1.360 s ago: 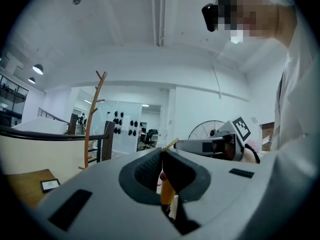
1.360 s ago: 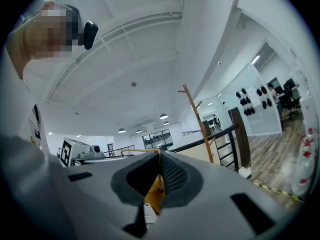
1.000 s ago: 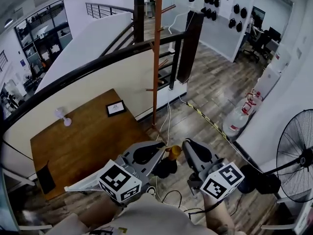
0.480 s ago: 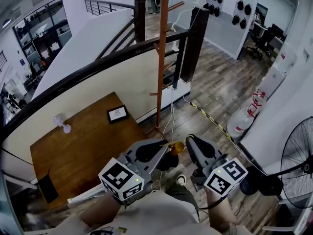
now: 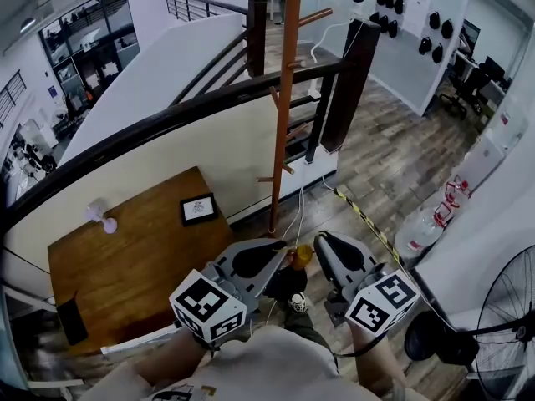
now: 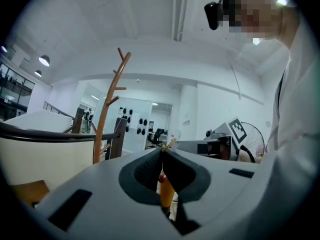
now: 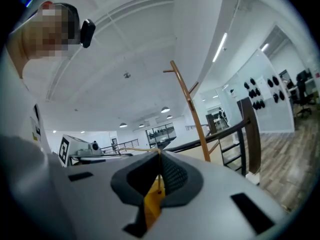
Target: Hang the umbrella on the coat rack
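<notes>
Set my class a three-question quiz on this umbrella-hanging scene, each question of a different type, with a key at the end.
1. True or false: the umbrella already hangs on the coat rack.
2. Multiple choice: the left gripper is A) open, B) shut on the umbrella's loop, C) shut on a rack peg.
3. Fill in: the umbrella's handle is coloured ____.
Key: 1 false; 2 B; 3 yellow.
</notes>
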The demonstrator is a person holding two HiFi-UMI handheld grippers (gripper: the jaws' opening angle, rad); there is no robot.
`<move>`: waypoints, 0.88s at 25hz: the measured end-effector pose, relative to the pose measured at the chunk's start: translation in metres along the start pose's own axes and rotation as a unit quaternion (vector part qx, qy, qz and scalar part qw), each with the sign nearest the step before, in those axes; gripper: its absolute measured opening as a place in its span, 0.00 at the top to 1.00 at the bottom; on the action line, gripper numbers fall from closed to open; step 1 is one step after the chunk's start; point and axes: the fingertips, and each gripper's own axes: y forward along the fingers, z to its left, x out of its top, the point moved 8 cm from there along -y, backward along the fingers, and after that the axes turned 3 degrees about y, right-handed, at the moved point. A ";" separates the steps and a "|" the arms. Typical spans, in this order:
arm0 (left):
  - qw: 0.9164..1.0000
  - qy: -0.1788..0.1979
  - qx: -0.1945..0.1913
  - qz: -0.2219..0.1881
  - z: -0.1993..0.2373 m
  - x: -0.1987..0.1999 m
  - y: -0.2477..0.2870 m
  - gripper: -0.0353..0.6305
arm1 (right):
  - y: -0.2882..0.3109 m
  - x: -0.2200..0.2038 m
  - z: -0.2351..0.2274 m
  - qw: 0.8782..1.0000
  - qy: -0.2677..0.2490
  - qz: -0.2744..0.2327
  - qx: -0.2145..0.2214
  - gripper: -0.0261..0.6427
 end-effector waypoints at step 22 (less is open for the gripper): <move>0.982 -0.021 0.185 0.024 0.081 -0.008 0.165 0.94 | 0.120 0.053 -0.206 0.982 0.027 0.071 0.170 0.94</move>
